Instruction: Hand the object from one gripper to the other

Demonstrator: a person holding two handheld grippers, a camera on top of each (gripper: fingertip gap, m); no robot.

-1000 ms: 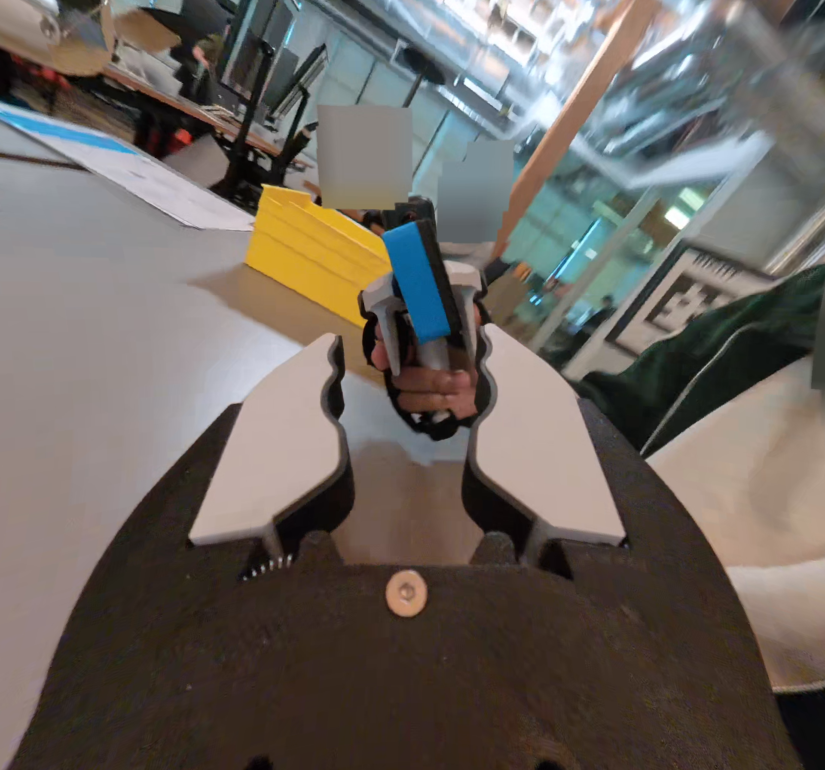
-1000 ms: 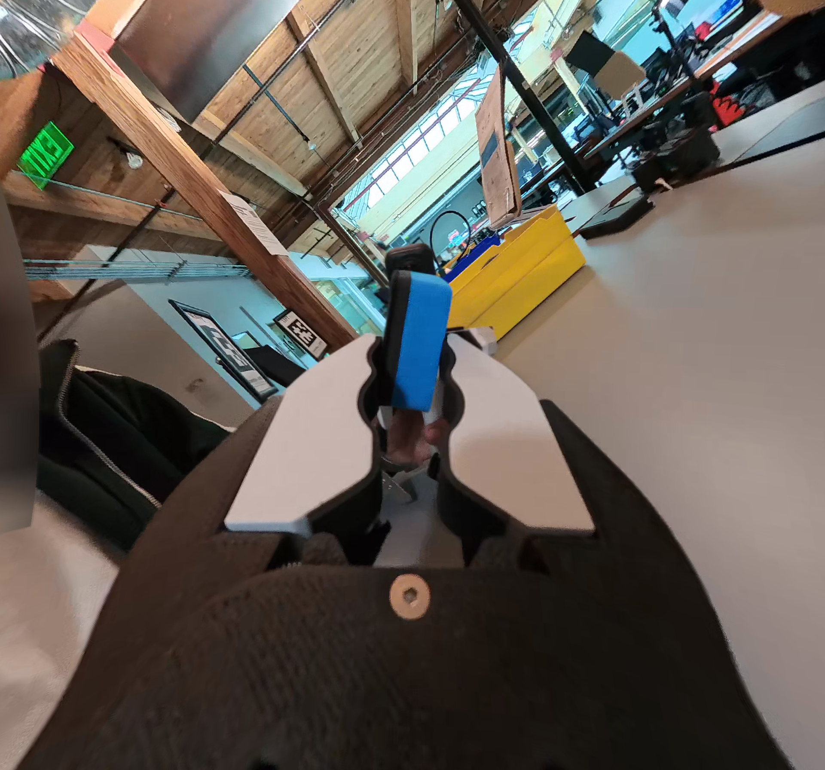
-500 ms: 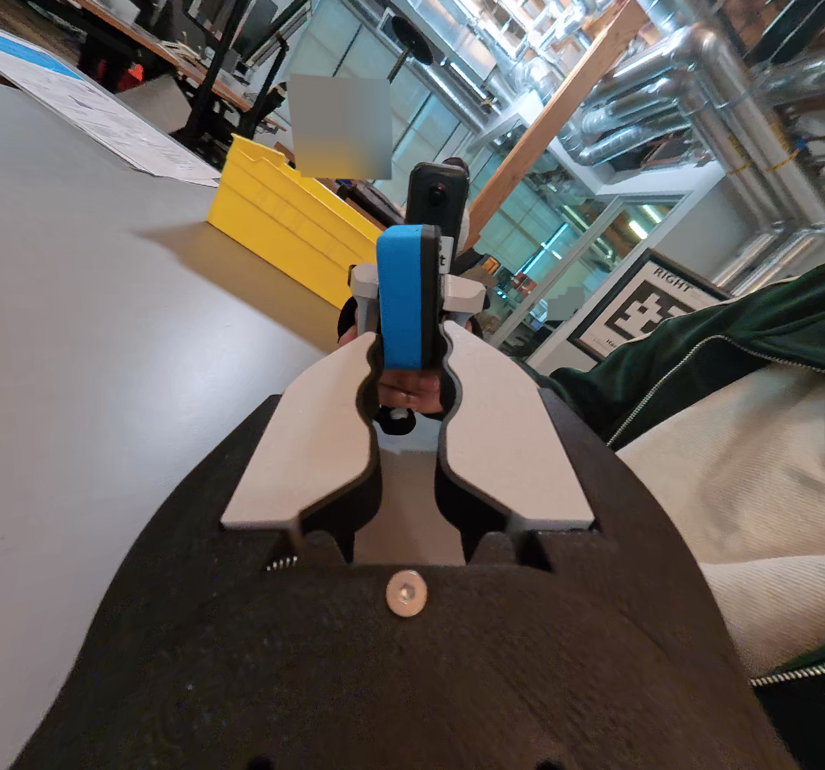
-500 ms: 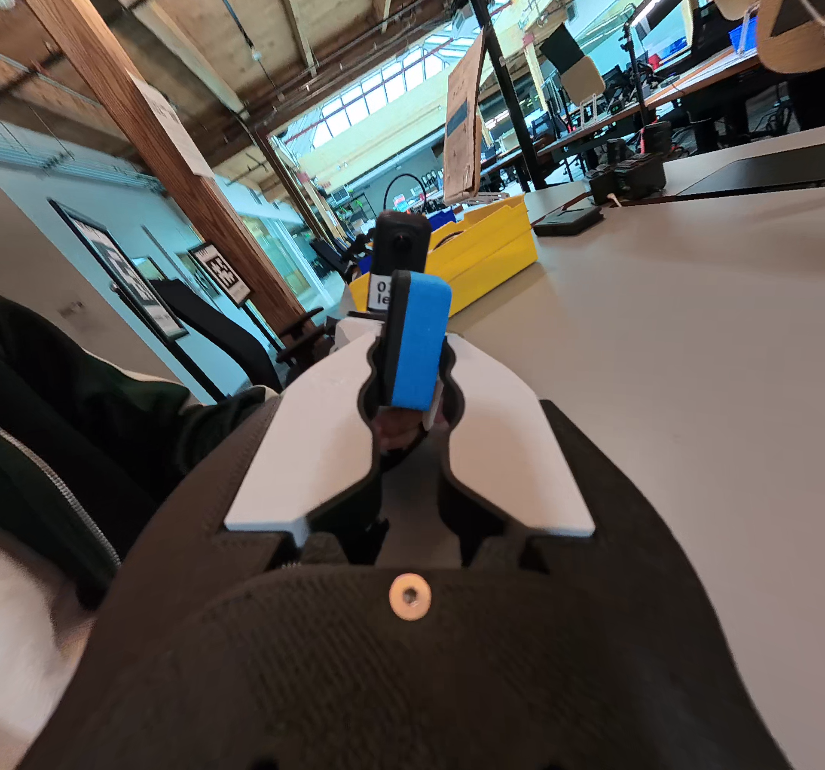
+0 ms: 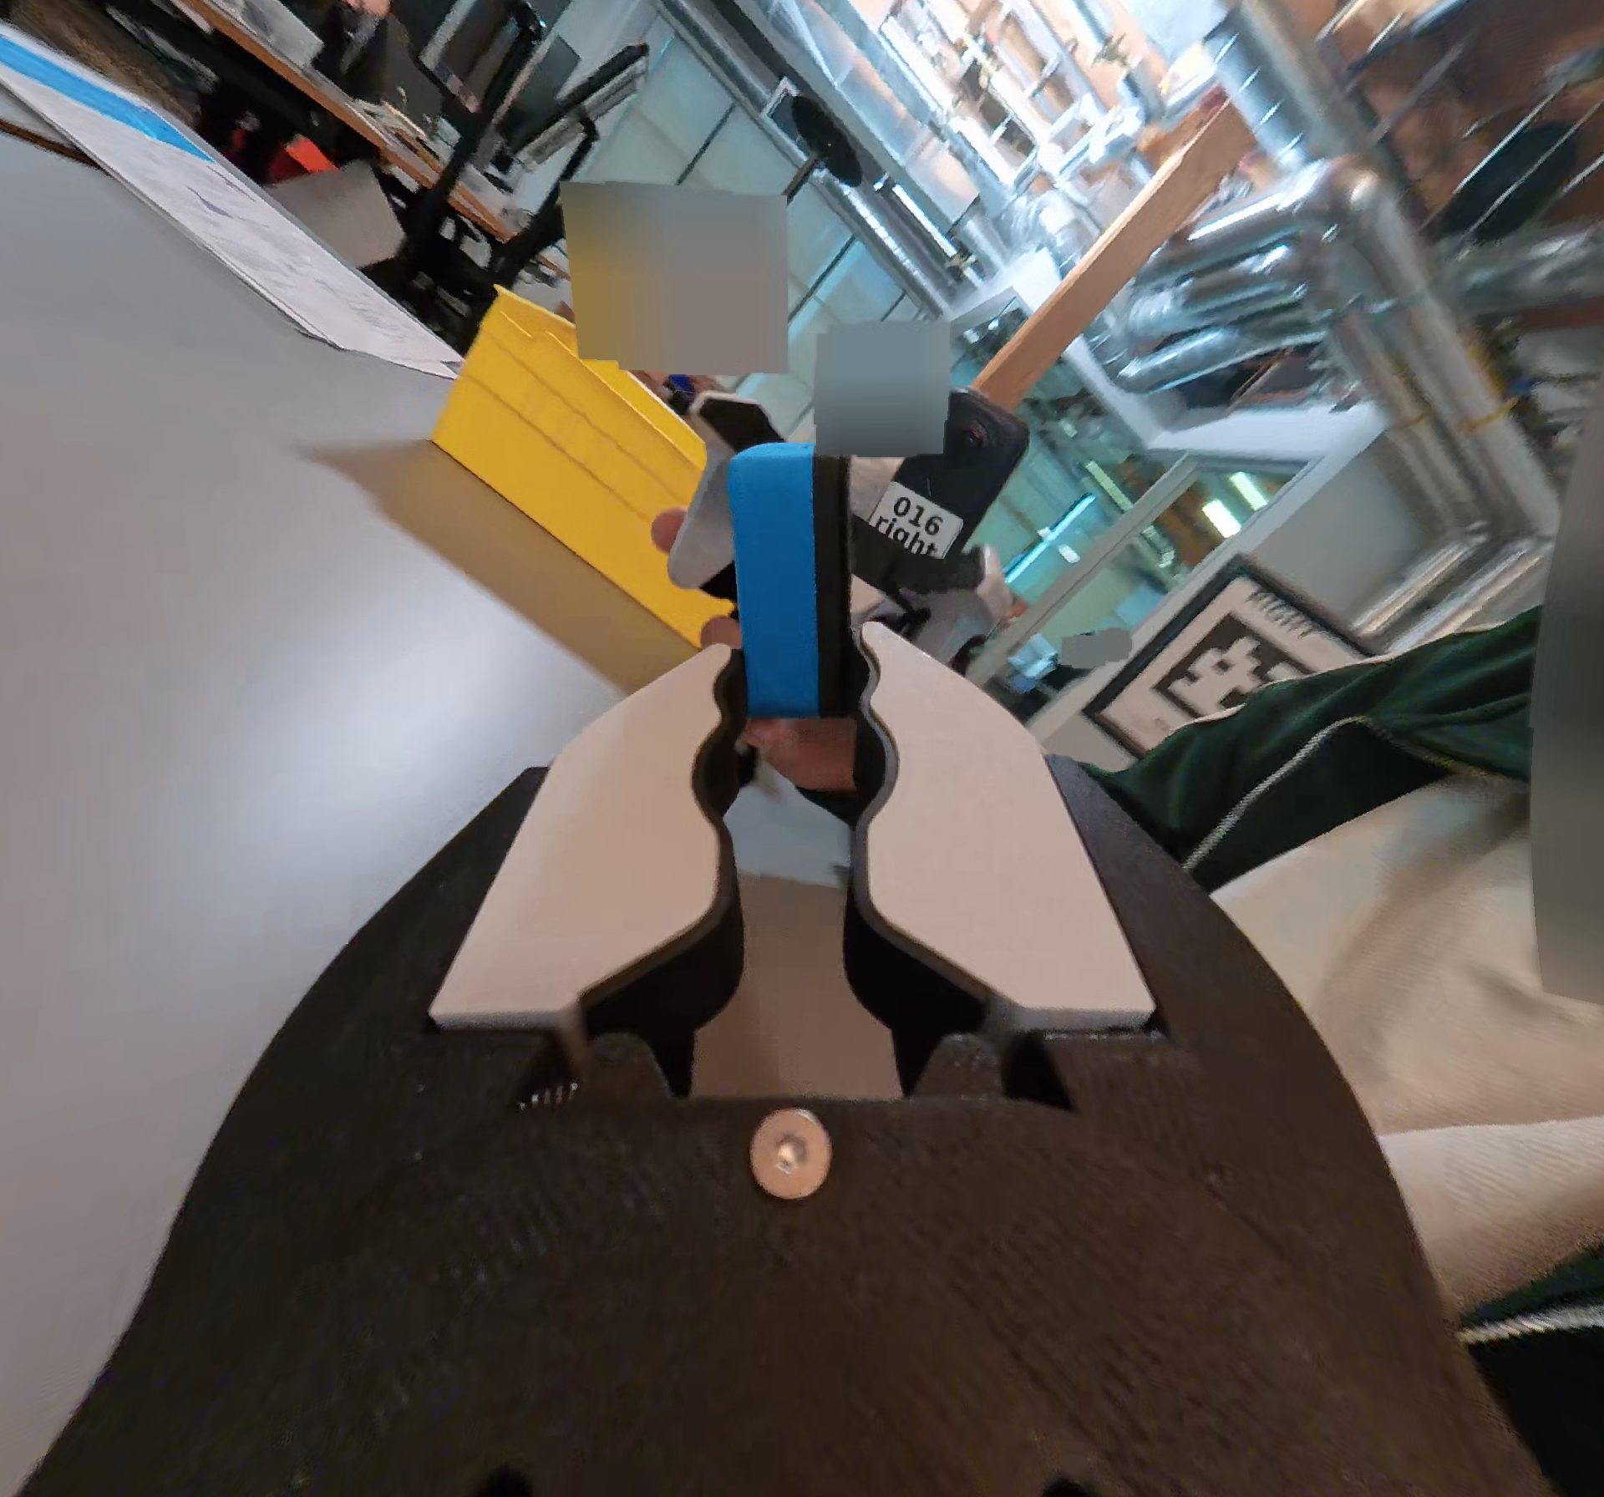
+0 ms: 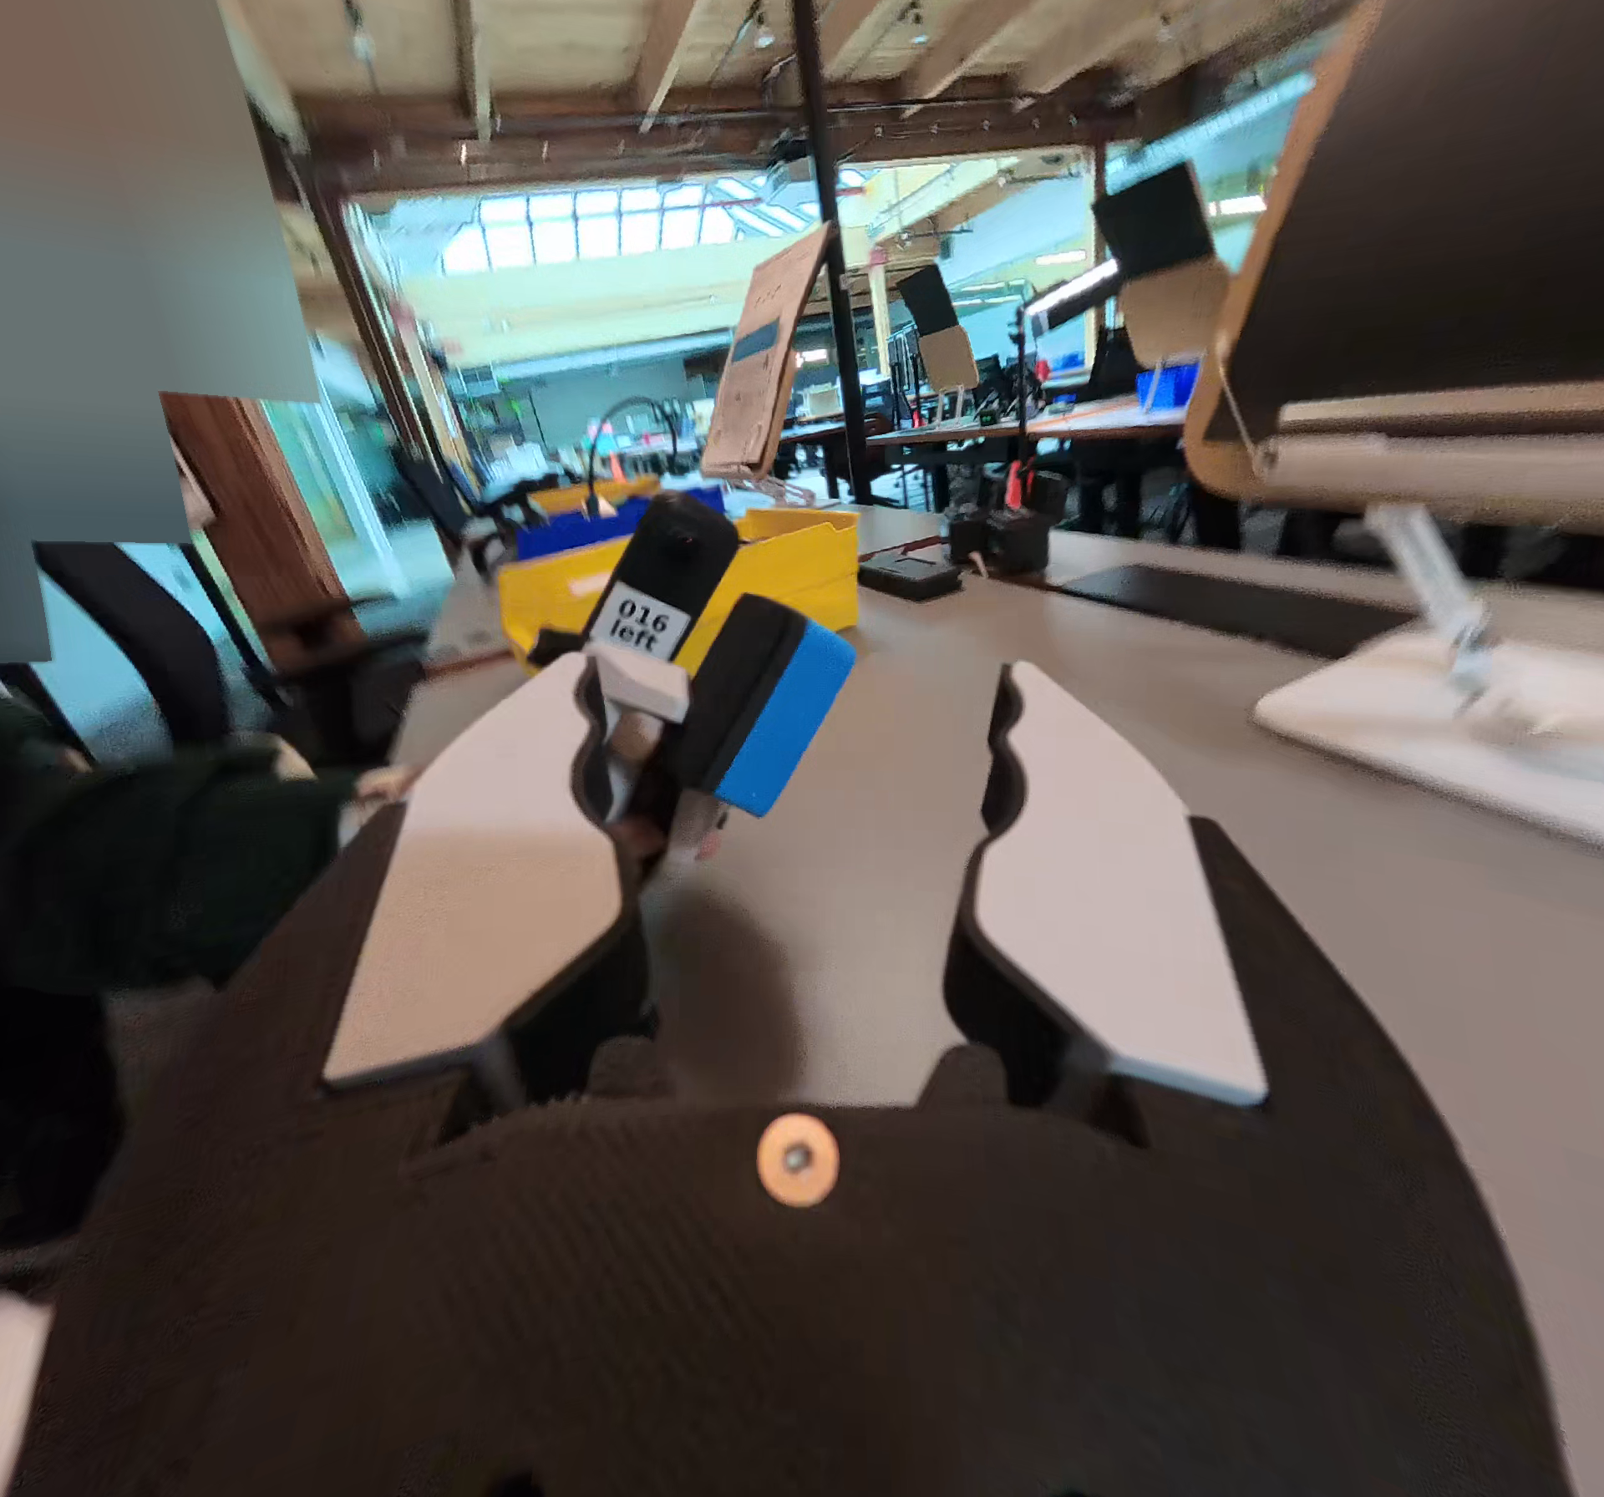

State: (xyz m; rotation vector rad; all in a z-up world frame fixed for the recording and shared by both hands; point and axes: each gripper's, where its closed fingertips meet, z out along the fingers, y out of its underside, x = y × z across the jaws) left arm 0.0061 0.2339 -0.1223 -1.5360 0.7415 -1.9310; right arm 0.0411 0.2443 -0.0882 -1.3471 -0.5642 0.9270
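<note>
Eraser pinched upright in the left gripper, right gripper spread wide and empty.

The block [image 5: 785, 587], a rounded slab with a smooth blue foam face bonded to a black backing, stood on end between the left gripper [image 5: 792, 678], its flat grey scalloped fingers [image 5: 634, 830] closed onto the block's lower end above the bench [image 5: 217, 674]. In the right wrist view the same block [image 6: 772, 709] leaned to the right, held out ahead of the right gripper [image 6: 798, 726], whose pale wavy-edged fingers [image 6: 1102, 874] stood far apart with nothing between them. Both grippers had coarse, matte black printed bodies. A ribbed yellow plastic bin [image 5: 564, 448] sat on the smooth grey bench behind; a dark green sleeve [image 5: 1354, 726] lay to the right.
</note>
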